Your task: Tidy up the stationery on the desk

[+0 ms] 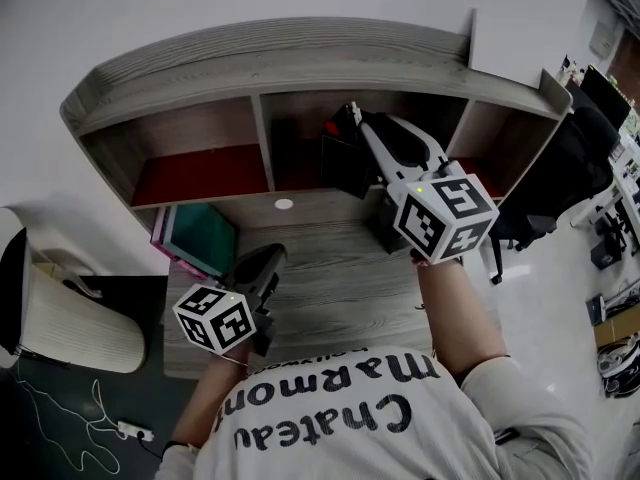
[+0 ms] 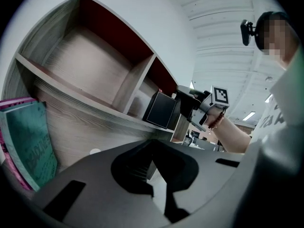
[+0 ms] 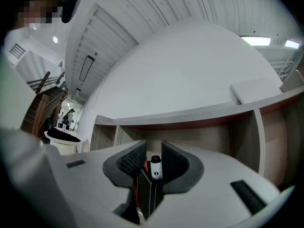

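Note:
A black pen holder (image 1: pixel 345 163) with pens in it is at the mouth of the middle compartment of the wooden shelf (image 1: pixel 270 58). My right gripper (image 1: pixel 365 128) is shut on its wall. In the right gripper view the holder's stitched black edge (image 3: pixel 149 194) sits between the pads, with a white-bodied marker (image 3: pixel 156 167) standing up behind it. The left gripper view shows the same holder (image 2: pixel 161 109) tilted under the right gripper (image 2: pixel 194 101). My left gripper (image 1: pixel 268 258) hangs low over the desk (image 1: pixel 330 278), its jaws together and holding nothing.
Teal and pink books (image 1: pixel 200 238) lean at the desk's left, also showing as books (image 2: pixel 28 141) in the left gripper view. A small white disc (image 1: pixel 284 204) lies on the desk. A white board (image 1: pixel 510 38) stands on the shelf top. A chair (image 1: pixel 70 318) is at left.

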A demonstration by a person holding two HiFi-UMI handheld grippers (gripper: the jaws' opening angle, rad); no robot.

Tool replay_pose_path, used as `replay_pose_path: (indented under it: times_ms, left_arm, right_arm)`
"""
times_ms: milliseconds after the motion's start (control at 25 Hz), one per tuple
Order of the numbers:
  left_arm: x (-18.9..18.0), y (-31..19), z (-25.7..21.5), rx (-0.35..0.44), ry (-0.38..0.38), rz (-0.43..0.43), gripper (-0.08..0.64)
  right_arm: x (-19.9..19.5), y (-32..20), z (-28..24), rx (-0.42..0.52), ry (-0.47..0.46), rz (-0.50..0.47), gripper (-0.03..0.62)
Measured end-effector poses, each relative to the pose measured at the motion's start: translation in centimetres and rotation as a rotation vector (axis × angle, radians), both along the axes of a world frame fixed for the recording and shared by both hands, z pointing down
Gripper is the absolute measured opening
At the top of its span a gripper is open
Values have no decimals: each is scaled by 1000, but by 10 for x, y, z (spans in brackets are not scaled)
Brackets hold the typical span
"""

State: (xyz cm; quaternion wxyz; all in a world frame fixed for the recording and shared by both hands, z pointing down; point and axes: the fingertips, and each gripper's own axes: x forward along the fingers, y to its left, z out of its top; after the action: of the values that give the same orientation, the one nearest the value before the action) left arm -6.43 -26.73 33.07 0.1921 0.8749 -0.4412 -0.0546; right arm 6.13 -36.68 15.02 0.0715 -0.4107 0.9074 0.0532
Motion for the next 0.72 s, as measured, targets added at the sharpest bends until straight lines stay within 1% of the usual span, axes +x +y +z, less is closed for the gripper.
replay_pose_path:
  times_ms: [200, 440, 600, 720]
  left_arm:
    - [-8, -2, -10, 28, 2, 18, 15]
    - [-1, 2, -20, 73, -11, 100, 15]
    - [5, 4, -28, 103, 1, 137, 15]
    - [14, 5, -36, 123, 8, 161, 15]
  right_arm:
    - [0, 12, -7, 7, -42, 19, 110]
    - [10, 38, -3, 15, -78, 84, 81]
    - [16, 53, 22, -30, -91, 109, 61]
    - [22, 60, 43, -107, -137, 112, 40]
